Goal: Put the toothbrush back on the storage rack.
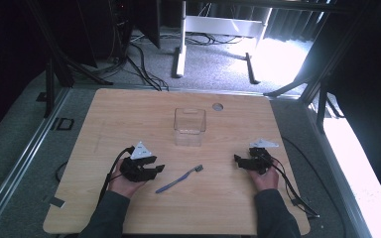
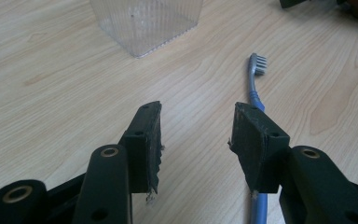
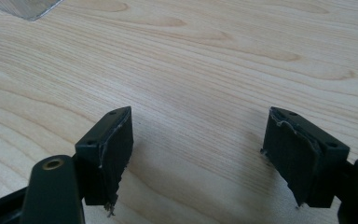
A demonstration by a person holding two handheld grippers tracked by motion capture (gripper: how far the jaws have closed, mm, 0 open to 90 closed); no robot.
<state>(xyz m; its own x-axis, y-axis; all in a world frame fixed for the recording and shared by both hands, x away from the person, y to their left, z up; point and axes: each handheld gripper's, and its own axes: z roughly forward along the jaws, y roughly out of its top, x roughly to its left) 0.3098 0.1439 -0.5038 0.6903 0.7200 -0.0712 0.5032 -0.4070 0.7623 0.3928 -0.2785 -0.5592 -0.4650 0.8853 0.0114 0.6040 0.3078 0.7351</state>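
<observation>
A toothbrush (image 1: pixel 179 179) lies on the table (image 1: pixel 104 119) between the left gripper (image 1: pixel 151 168) and right gripper (image 1: pixel 240 161). A clear container (image 1: pixel 189 127) stands behind it, near mid-table.

The bench (image 1: pixel 129 124) is pale wood with visible grain and a smooth, matt finish. The container (image 1: pixel 190 126) at its 12 o'clock side is clear, glossy plastic with fine ribbing. The toothbrush (image 2: pixel 253 93) looks like smooth blue plastic. The left hand-held gripper (image 2: pixel 198 135) has matt black jaws with rough, frayed pads.
</observation>
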